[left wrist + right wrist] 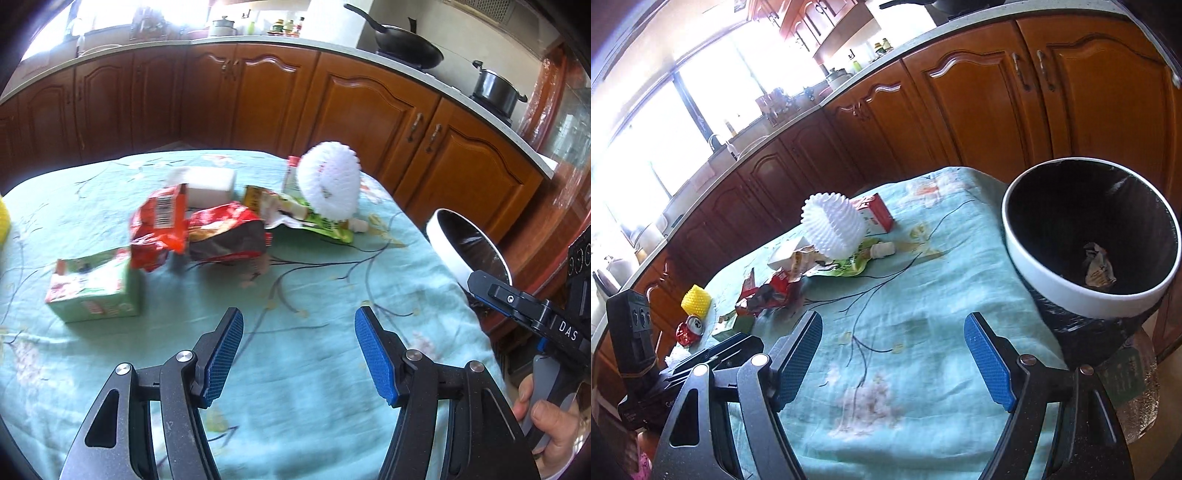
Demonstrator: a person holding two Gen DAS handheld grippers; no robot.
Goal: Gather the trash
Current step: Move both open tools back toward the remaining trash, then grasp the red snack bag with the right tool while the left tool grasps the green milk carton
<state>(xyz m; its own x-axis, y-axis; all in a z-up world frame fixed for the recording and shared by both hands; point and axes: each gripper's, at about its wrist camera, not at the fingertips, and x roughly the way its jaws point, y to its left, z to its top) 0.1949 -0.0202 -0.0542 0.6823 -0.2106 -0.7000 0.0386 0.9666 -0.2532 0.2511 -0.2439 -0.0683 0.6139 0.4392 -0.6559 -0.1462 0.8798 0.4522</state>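
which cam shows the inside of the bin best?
Right wrist: it looks down into the bin, showing the whole rim, the black liner and one scrap at the bottom. Left wrist catches only part of the bin at an angle, with nothing of its contents.

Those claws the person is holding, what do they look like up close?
Each claw, left claw and right claw, has two dark grey metal arms with silver pivot bolts, ending in flat blue pads with a fine grid texture. The right claw's black body reads "DAS" in white. A bare hand grips it.
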